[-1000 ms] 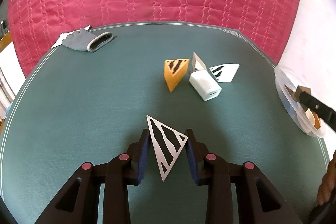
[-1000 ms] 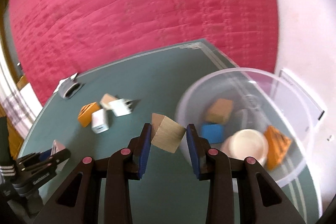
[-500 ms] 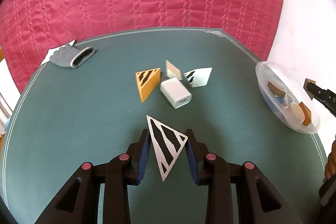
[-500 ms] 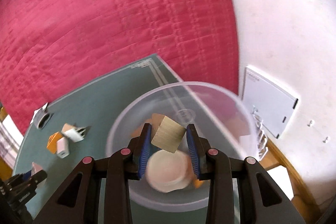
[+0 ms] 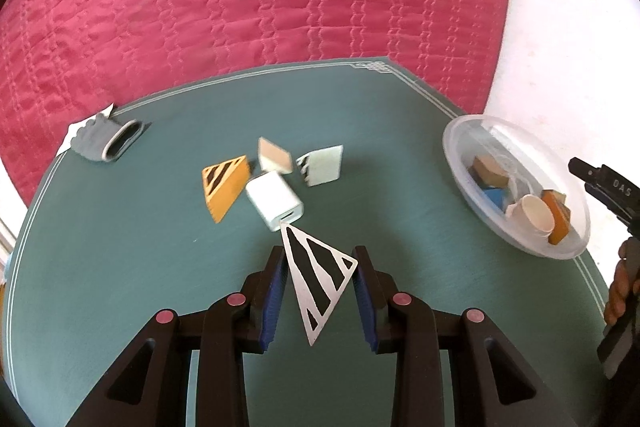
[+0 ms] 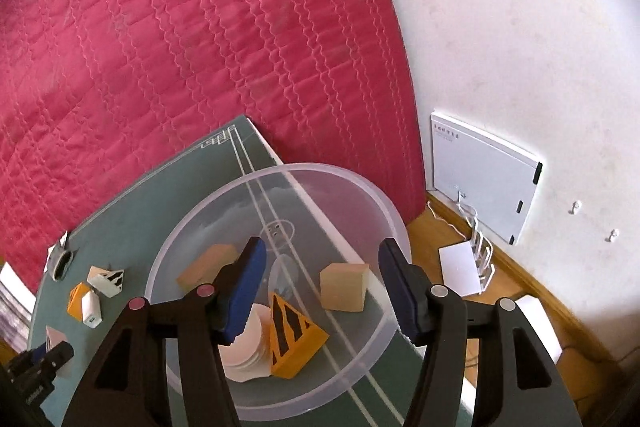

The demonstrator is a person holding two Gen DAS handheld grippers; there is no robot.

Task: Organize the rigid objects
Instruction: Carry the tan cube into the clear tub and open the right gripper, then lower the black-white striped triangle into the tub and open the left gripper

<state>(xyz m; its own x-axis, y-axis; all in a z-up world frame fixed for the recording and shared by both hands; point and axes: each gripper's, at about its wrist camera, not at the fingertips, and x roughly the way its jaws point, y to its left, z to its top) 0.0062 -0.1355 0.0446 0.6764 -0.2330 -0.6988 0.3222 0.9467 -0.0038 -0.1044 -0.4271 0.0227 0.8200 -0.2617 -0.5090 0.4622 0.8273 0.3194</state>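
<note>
right tool (image 6: 320, 283): jaws just opened, empty | tan wooden cube (image 6: 344, 287) inside clear plastic bowl (image 6: 384, 205) | left tool (image 5: 320, 291): clamping white black-striped triangular wedge (image 5: 318, 275)

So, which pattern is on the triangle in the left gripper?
Black stripes on white triangle, clearest in the left wrist view.

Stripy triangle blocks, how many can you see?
4. An orange one sits in the clear bowl, an orange one and a white one lie on the table, and a white one is in the left hand-held gripper. More may hide.
</note>
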